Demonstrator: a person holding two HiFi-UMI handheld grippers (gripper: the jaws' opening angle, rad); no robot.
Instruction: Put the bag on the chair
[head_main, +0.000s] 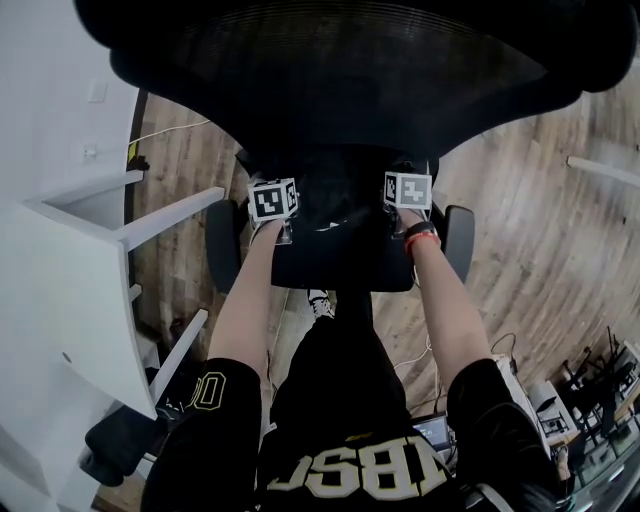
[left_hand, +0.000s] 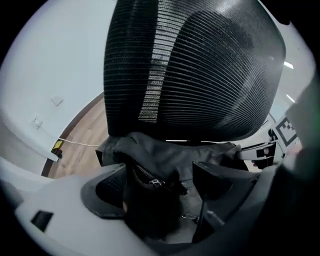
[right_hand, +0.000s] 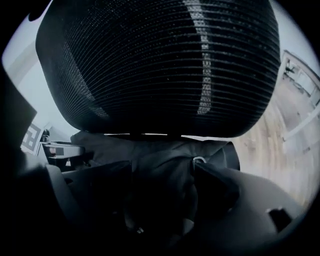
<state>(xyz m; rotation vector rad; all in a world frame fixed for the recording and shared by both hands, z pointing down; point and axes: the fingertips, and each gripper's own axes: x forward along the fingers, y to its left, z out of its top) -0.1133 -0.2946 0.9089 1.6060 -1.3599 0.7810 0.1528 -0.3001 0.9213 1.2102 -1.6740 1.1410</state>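
A black bag (head_main: 338, 212) lies on the seat (head_main: 340, 268) of a black office chair, below the mesh backrest (head_main: 340, 70). My left gripper (head_main: 281, 216) is at the bag's left end and my right gripper (head_main: 405, 205) at its right end. In the left gripper view the left gripper (left_hand: 160, 176) is open, its jaws set wide around the bag's zipper fold (left_hand: 150, 177). In the right gripper view the right gripper (right_hand: 162, 190) is open too, with dark bag fabric (right_hand: 160, 165) and a metal ring (right_hand: 199, 160) between its jaws. The bag's lower half is hidden.
Armrests (head_main: 222, 245) (head_main: 458, 240) flank the seat. A white table (head_main: 70, 290) stands close on the left. Wooden floor (head_main: 540, 230) spreads to the right, with cables and equipment (head_main: 590, 390) at the lower right. A yellow tag (head_main: 131, 152) lies by the wall.
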